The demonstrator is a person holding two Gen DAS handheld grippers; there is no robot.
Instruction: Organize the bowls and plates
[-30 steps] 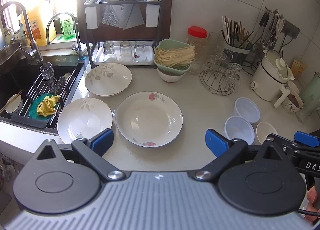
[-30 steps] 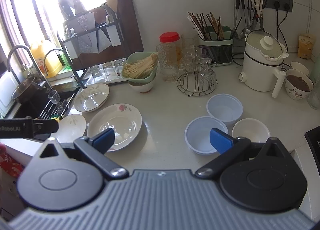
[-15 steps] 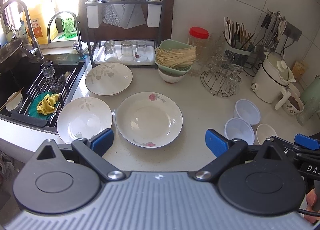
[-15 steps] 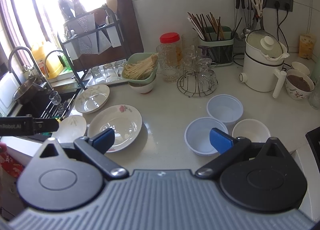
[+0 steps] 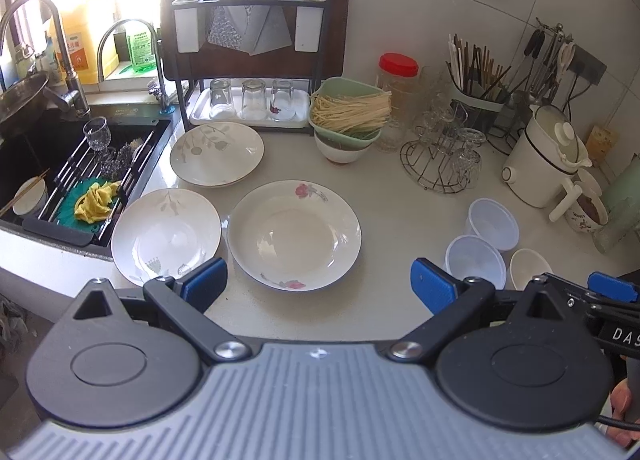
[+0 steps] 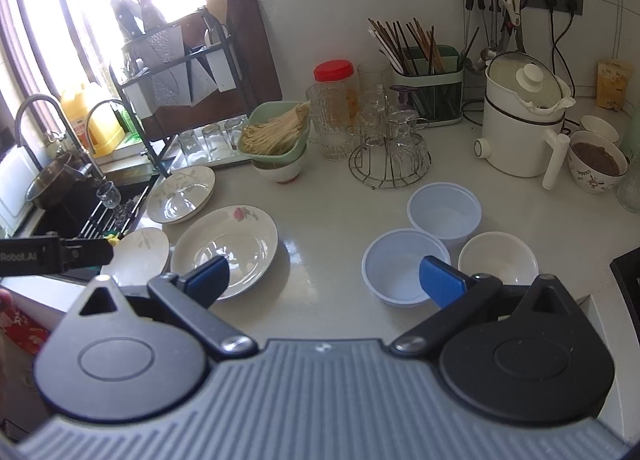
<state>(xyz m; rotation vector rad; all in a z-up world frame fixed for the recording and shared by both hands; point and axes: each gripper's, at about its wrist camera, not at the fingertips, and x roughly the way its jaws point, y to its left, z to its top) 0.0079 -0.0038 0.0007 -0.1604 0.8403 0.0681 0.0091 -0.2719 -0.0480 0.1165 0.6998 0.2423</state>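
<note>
Three plates (image 5: pixel 295 235) spread near counter's (image 5: pixel 400 220) sink edge, untouched. Left gripper (image 5: pixel 319 284) and right gripper (image 6: pixel 324 278) spread wide, empty. Next: likely approach, stacking.

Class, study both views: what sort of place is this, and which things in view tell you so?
Most likely a home kitchen counter: a sink with a curved tap, a dish rack holding upturned glasses, and a chopstick holder by the tiled wall.

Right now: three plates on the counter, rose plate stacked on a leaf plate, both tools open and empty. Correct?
One error: the rose plate is not stacked; it lies alone on the counter beside the leaf plates, per the left wrist view. Three plates, left tool and right tool open and empty: correct.
</note>
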